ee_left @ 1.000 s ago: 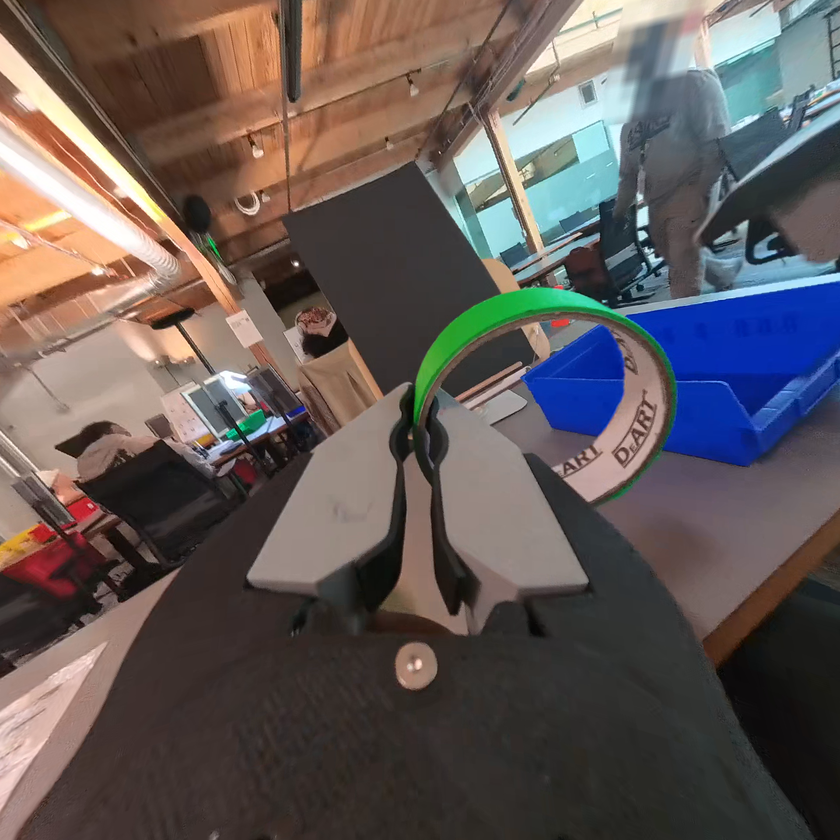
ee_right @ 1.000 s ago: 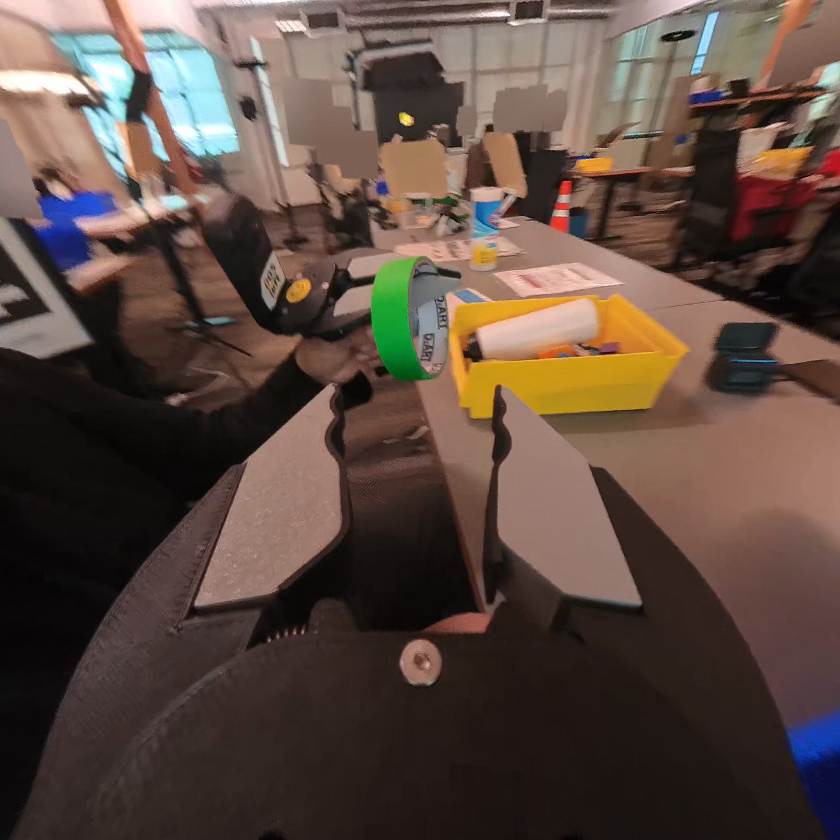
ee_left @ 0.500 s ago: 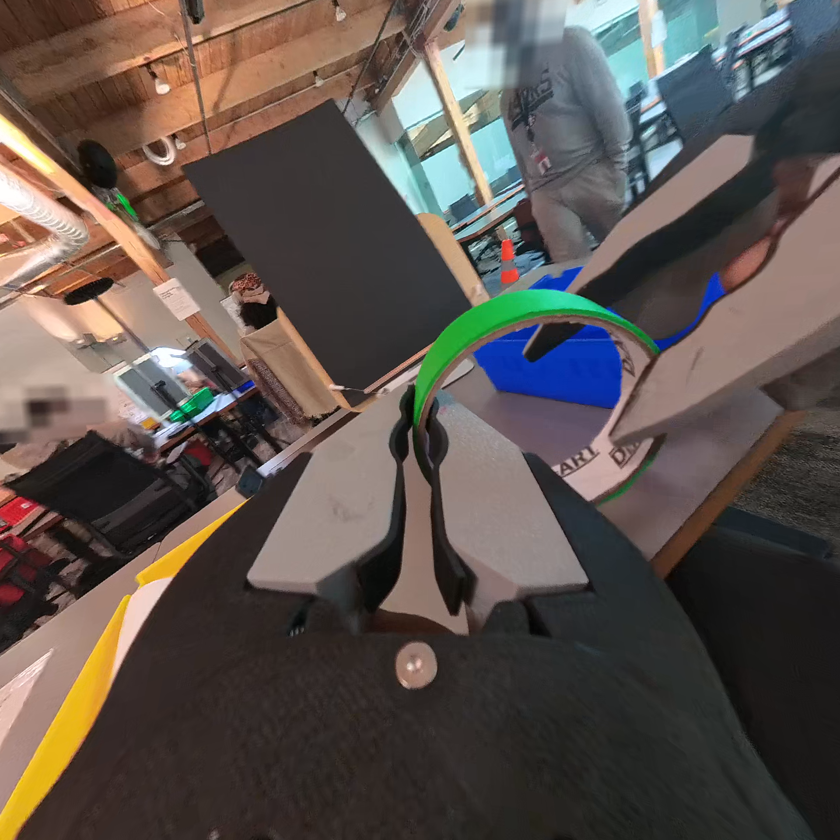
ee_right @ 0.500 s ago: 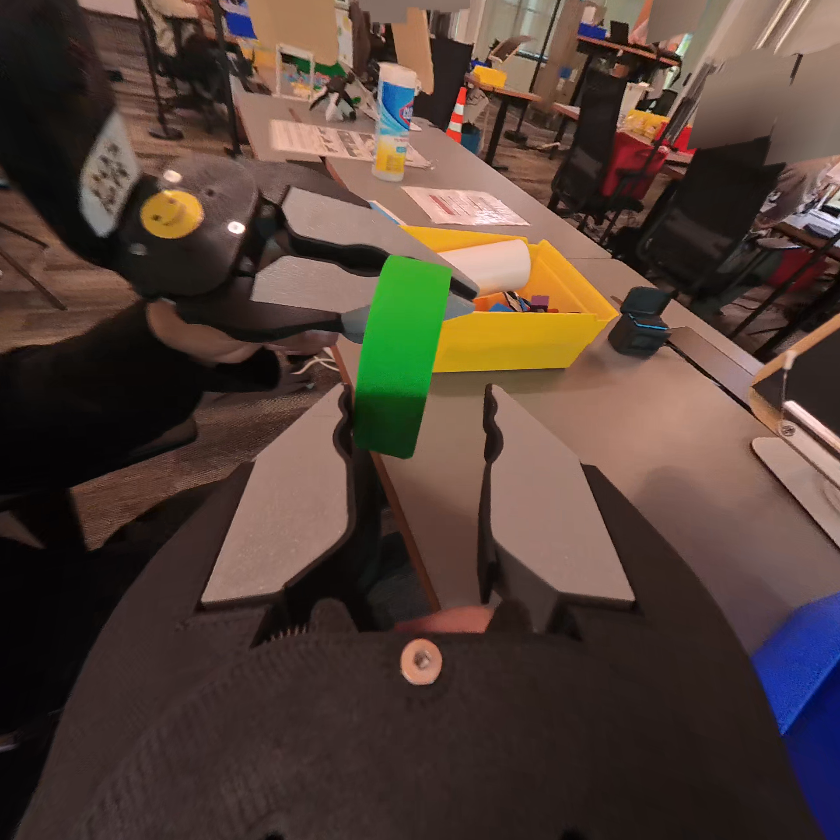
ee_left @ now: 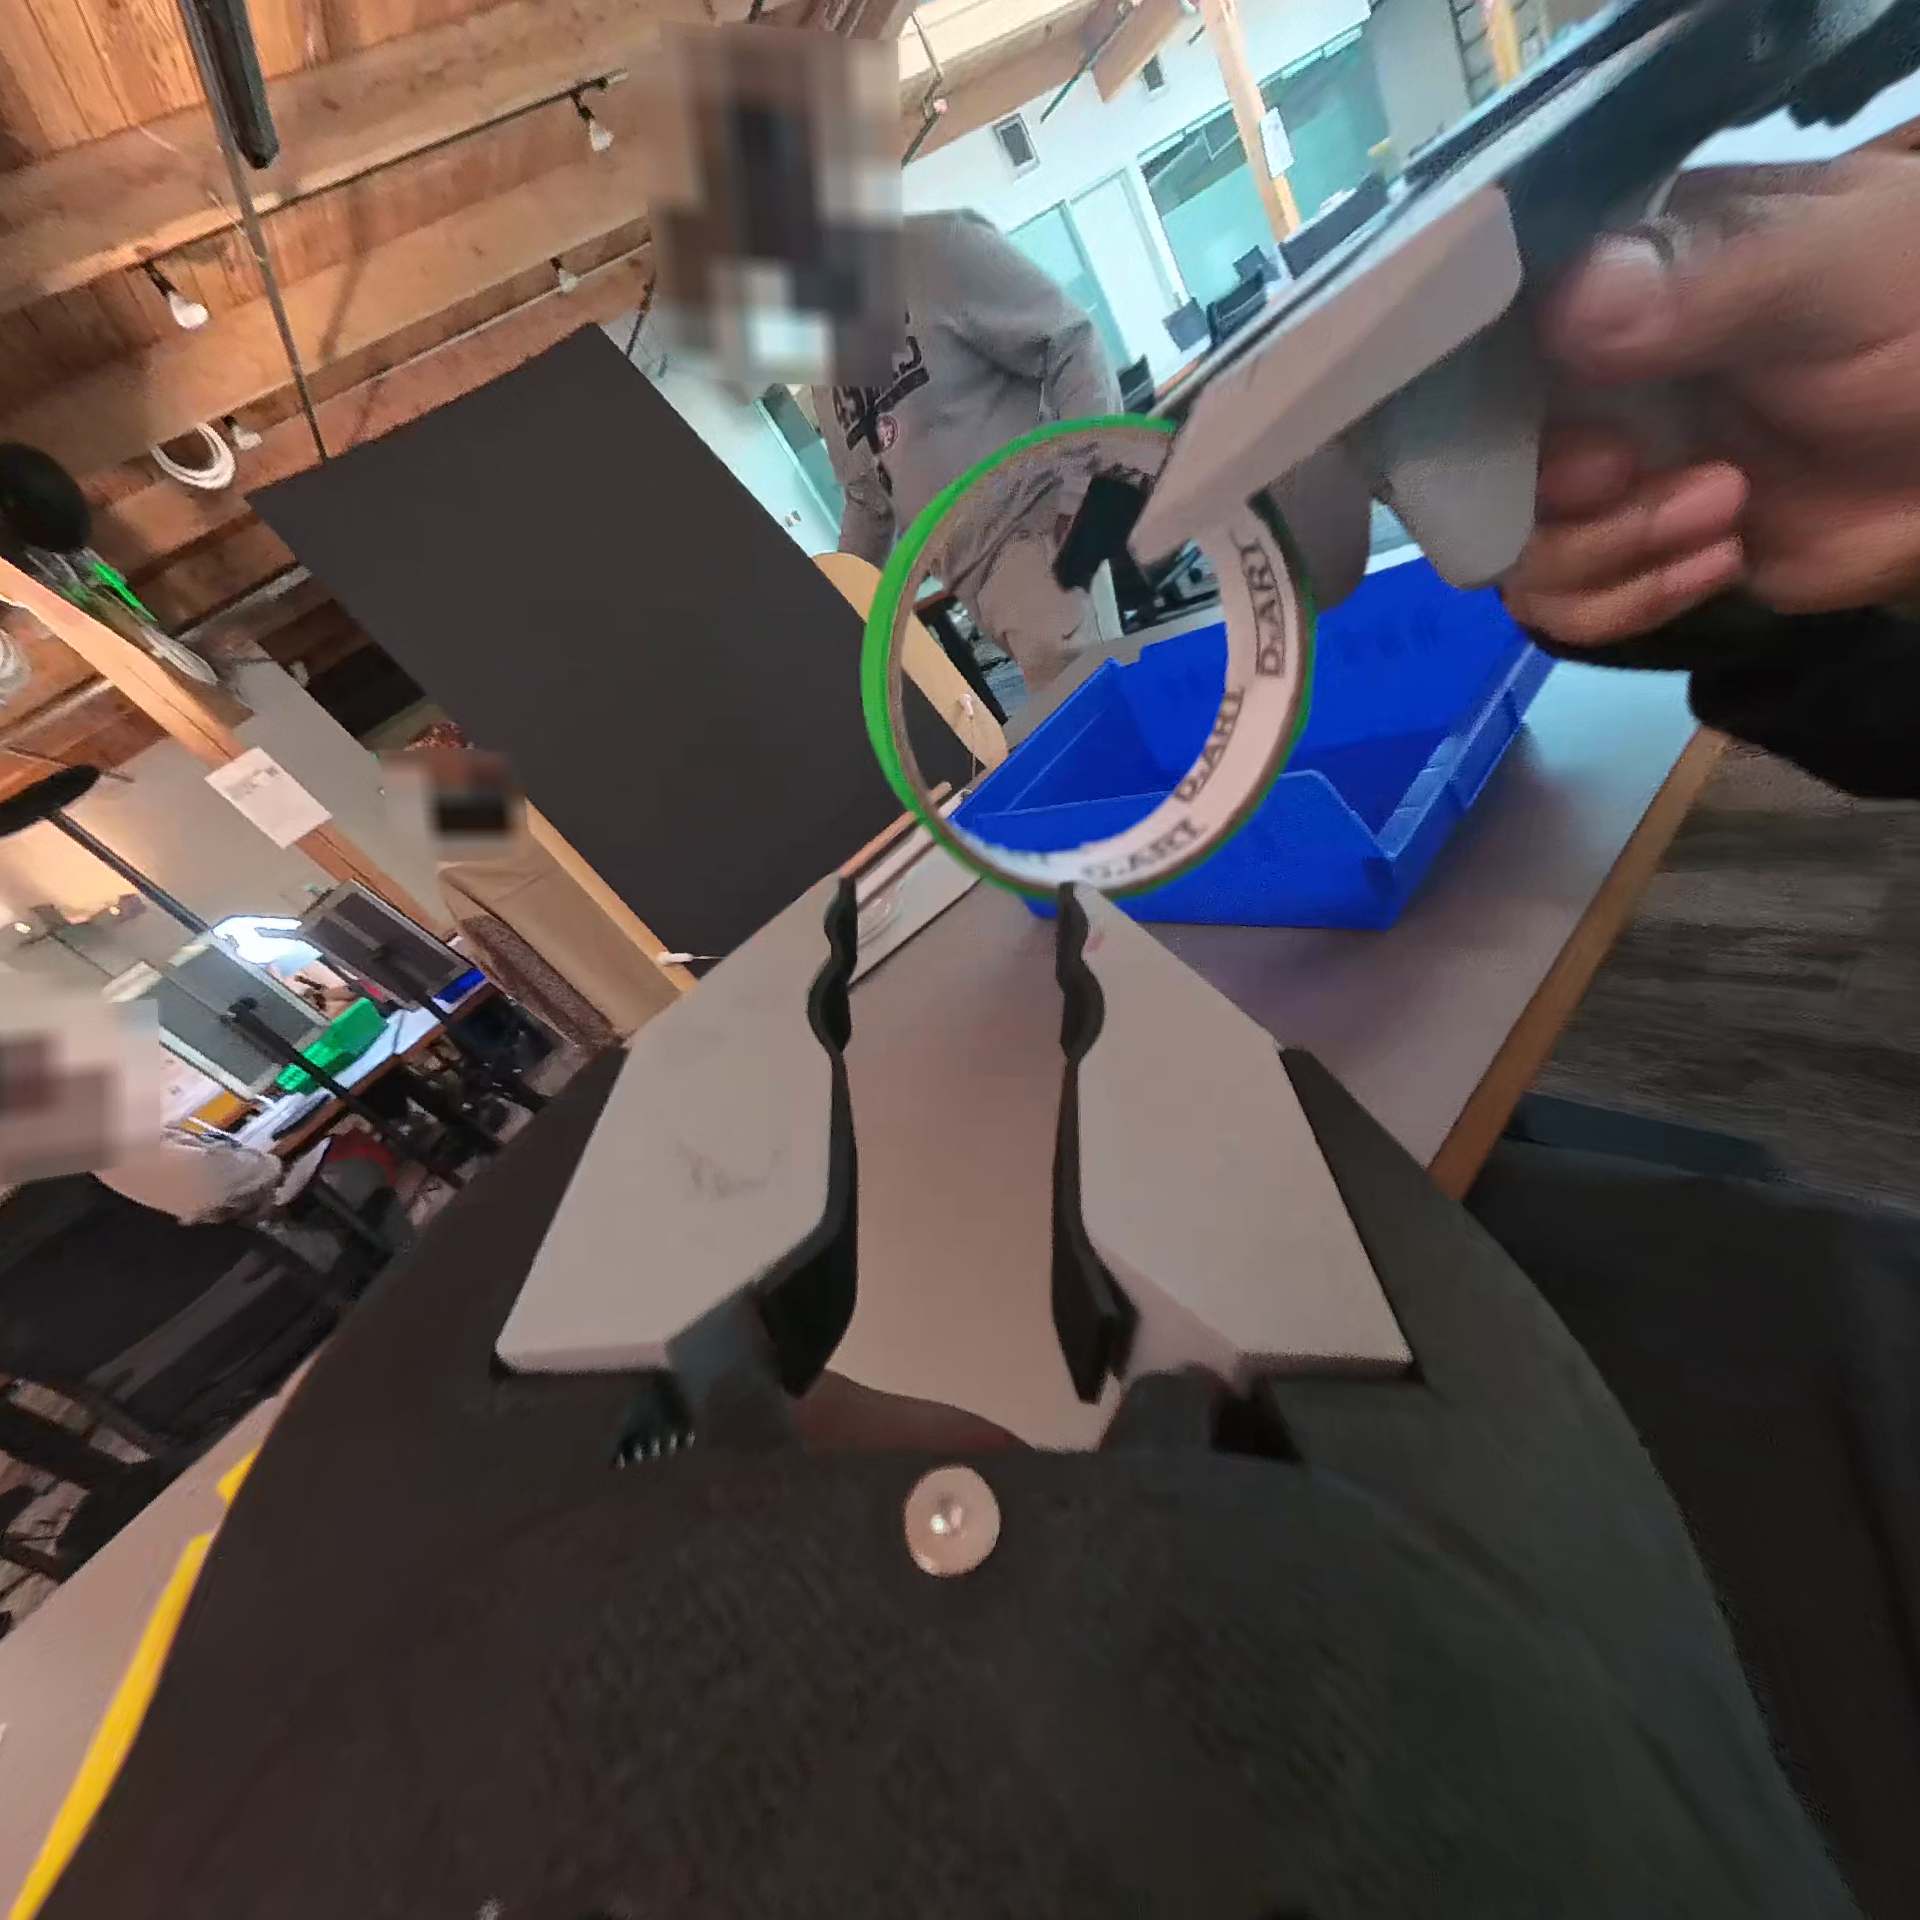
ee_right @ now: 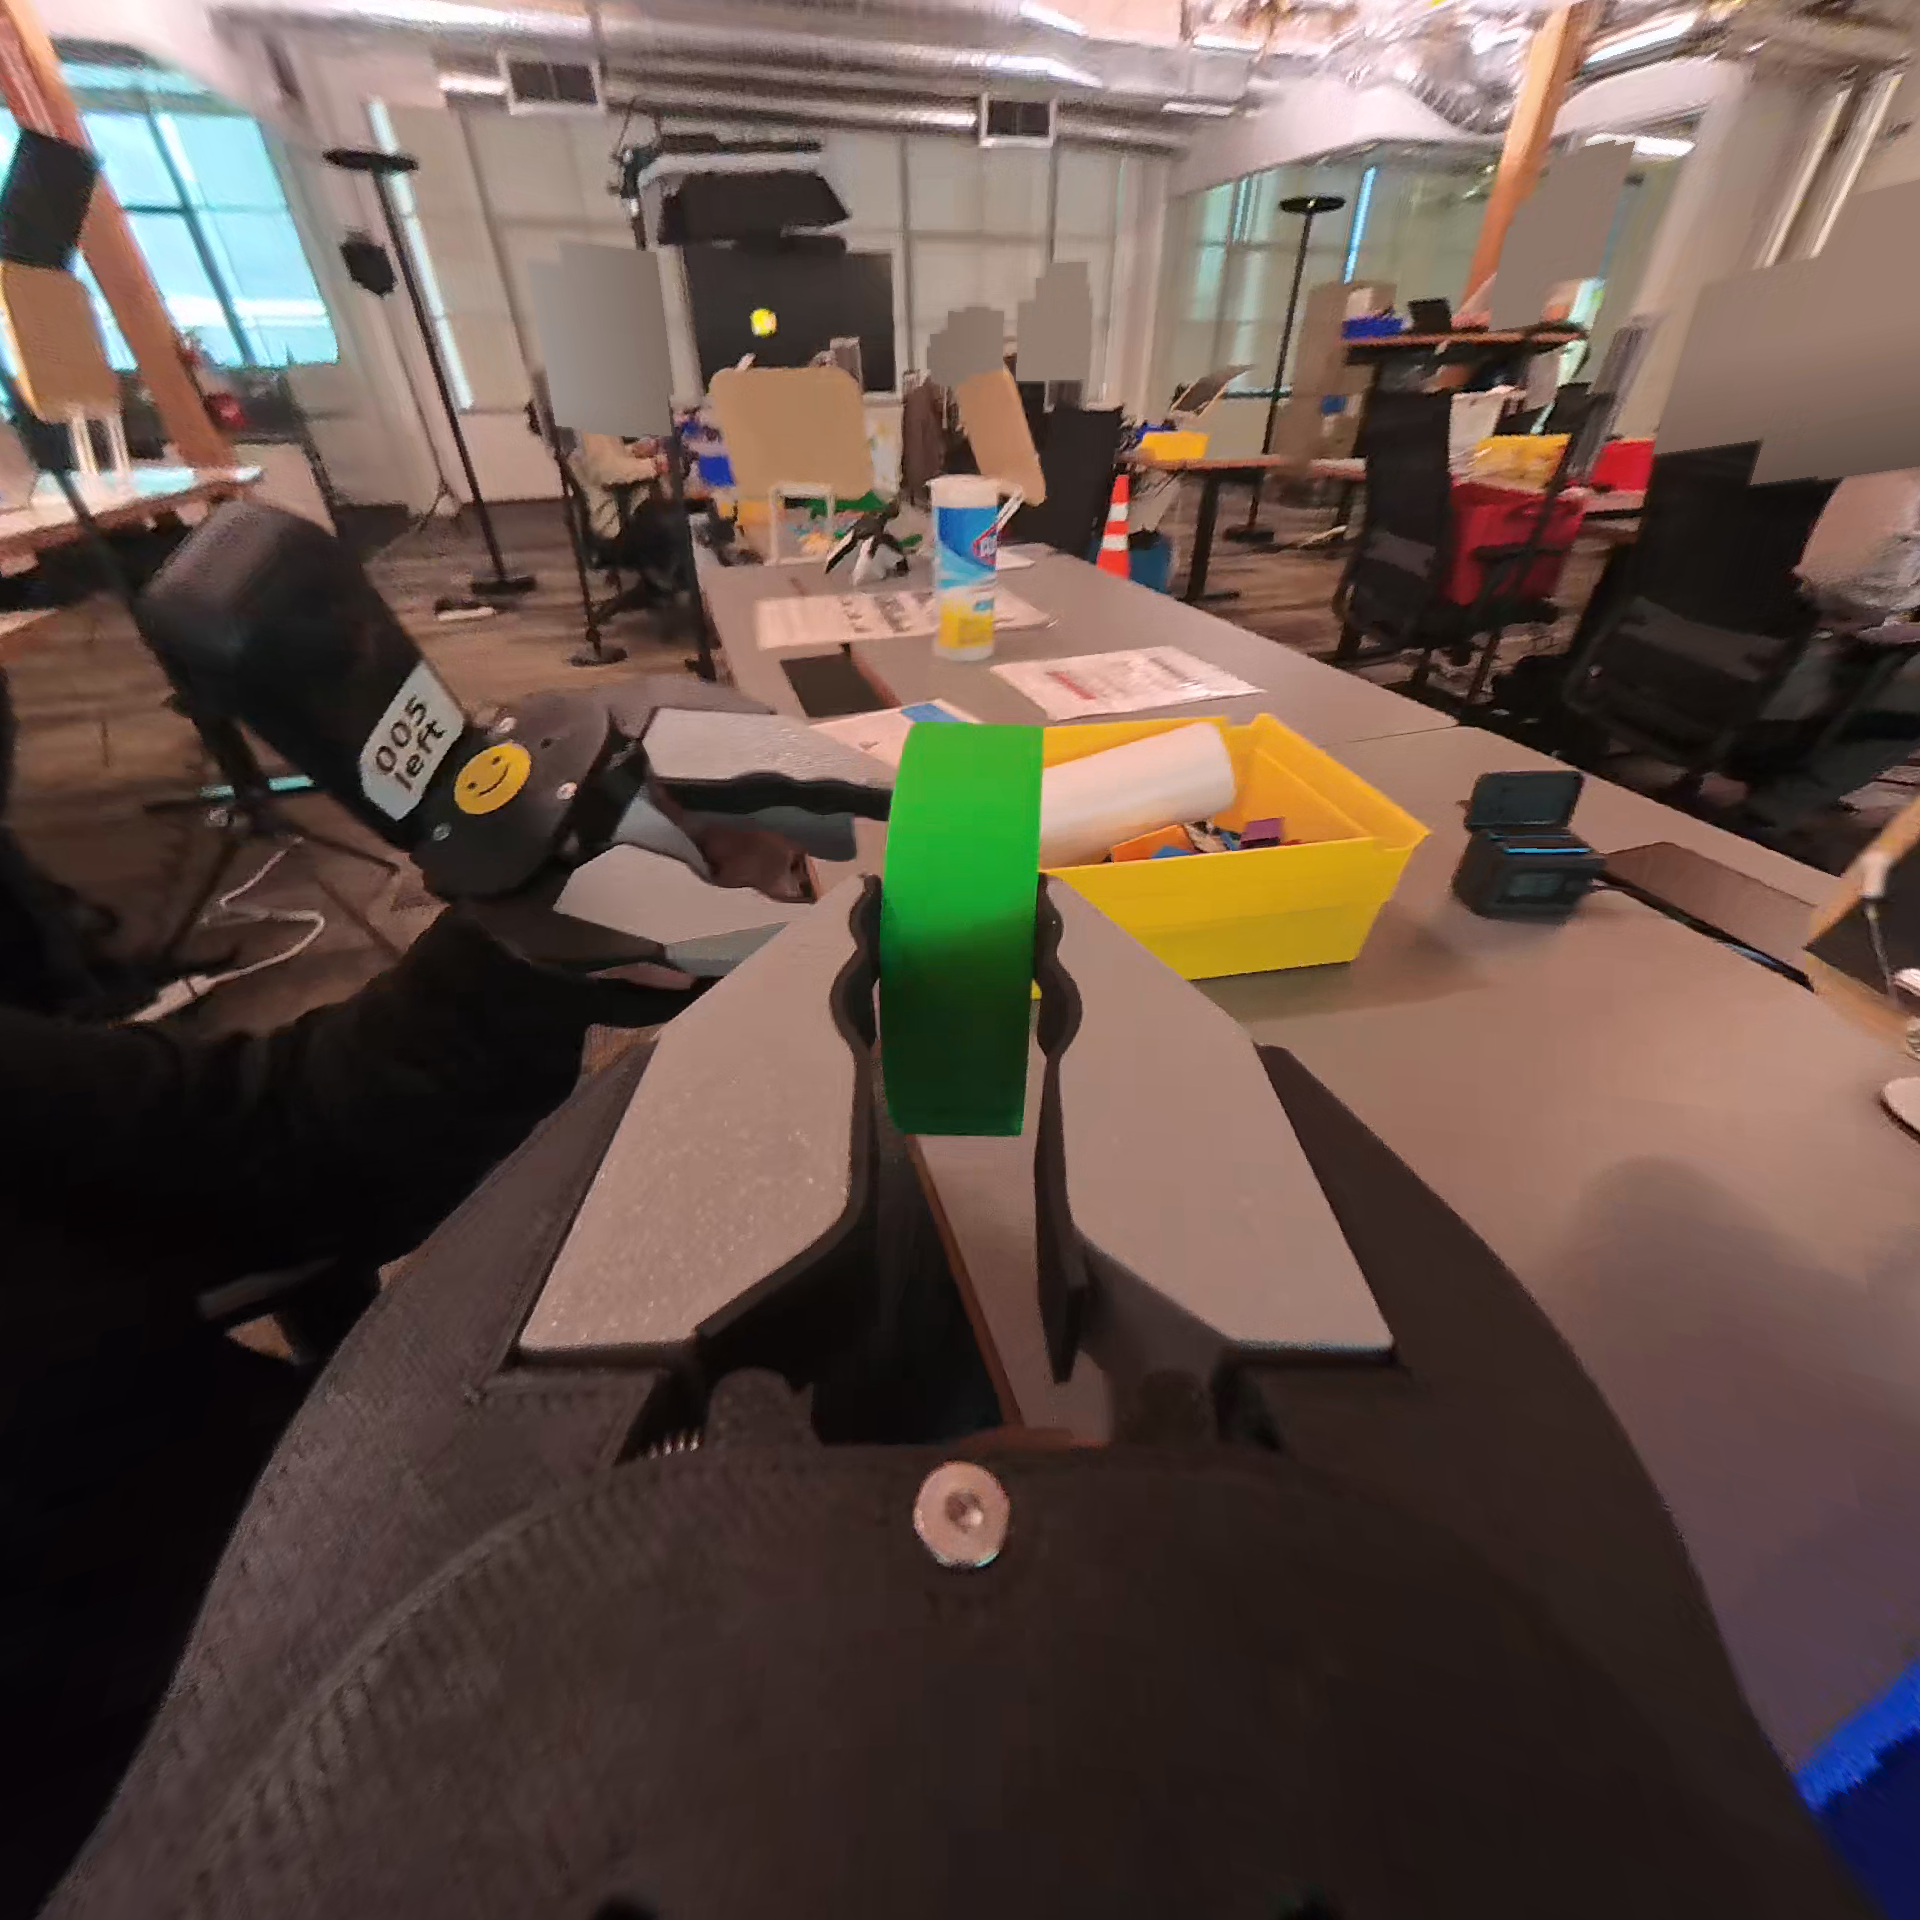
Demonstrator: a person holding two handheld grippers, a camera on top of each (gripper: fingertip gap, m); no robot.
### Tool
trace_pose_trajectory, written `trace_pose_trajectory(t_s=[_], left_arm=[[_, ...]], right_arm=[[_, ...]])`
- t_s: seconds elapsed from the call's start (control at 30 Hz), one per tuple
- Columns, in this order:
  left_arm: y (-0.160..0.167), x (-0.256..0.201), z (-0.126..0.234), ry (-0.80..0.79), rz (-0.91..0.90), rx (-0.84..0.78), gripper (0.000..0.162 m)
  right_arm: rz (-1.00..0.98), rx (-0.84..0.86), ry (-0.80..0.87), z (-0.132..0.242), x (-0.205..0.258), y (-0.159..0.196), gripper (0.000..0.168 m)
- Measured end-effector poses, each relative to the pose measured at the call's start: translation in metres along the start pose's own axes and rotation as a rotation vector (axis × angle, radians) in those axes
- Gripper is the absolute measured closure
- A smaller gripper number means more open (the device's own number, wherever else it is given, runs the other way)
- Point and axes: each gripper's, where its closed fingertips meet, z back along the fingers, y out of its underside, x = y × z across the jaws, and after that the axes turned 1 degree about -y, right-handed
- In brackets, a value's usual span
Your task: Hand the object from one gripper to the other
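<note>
Grey table [ee_right: 1507, 1091] stretches ahead through a busy workshop, and we're right at the exchange. Clamped across its width by the right gripper [ee_right: 956, 940], the green tape roll [ee_right: 961, 925] stands on edge between the fingertips. Off to that gripper's left, the left gripper [ee_right: 774, 821] sits with its jaws parted and nothing between them. From the left wrist view it's confirmed: the left gripper [ee_left: 956, 920] is spread wide, and the tape roll [ee_left: 1091, 665] hangs just ahead of and above its fingertips, pinched at its upper rim by the right gripper's finger. I'd call the handover all but complete; the roll looks fully owned by the right side. What's left, by my reading, is for the left tool to back straight away without clipping the ring's lower edge. Beyond the right gripper's tips, a yellow bin [ee_right: 1247, 904] holds a white cylinder [ee_right: 1138, 790] and small coloured bits. Ahead of the left tool sits a blue bin [ee_left: 1299, 831], seemingly empty.
</note>
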Motion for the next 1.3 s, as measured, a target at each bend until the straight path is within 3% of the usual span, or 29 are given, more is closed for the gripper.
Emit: trace_pose_trajectory(t_s=[0.03, 0.23, 0.33, 0.43, 0.5, 0.63, 0.87, 1.03, 1.1, 1.13, 1.3], left_arm=[[-0.001, 0.001, 0.001, -0.009, -0.018, 0.000, 0.124], [-0.016, -0.017, 0.004, 0.005, -0.197, -0.083, 0.117], [-0.024, -0.030, 0.007, -0.062, -0.461, -0.150, 0.123], [-0.025, -0.029, 0.007, -0.232, -0.795, -0.161, 0.122], [-0.026, -0.032, 0.008, -0.277, -0.900, -0.168, 0.121], [-0.030, -0.037, 0.009, -0.266, -0.904, -0.195, 0.122], [-0.023, -0.037, 0.003, -0.374, -1.112, -0.203, 0.120], [-0.037, -0.034, 0.011, -0.502, -1.202, -0.301, 0.115], [-0.037, -0.034, 0.011, -0.521, -1.220, -0.309, 0.120], [-0.036, -0.033, 0.011, -0.523, -1.223, -0.307, 0.128], [-0.017, -0.019, 0.002, -0.445, -1.180, -0.172, 0.132]], right_arm=[[-0.011, -0.016, 0.003, 0.005, -0.004, -0.003, 0.142], [-0.176, -0.155, -0.108, 0.023, -0.003, -0.025, 0.143], [-0.309, -0.185, -0.168, 0.019, -0.005, -0.024, 0.143], [-0.425, -0.230, -0.247, 0.016, -0.004, -0.026, 0.142], [-0.472, -0.241, -0.280, 0.016, -0.004, -0.026, 0.143], [-0.521, -0.250, -0.315, 0.017, -0.004, -0.027, 0.143], [-0.609, -0.292, -0.331, 0.007, -0.006, -0.024, 0.142], [-0.758, -0.309, -0.469, 0.002, 0.003, -0.024, 0.142], [-0.814, -0.293, -0.506, -0.005, 0.005, -0.018, 0.143], [-0.832, -0.281, -0.514, -0.009, 0.006, -0.014, 0.143], [-0.769, -0.245, -0.433, -0.019, -0.002, -0.002, 0.142]])
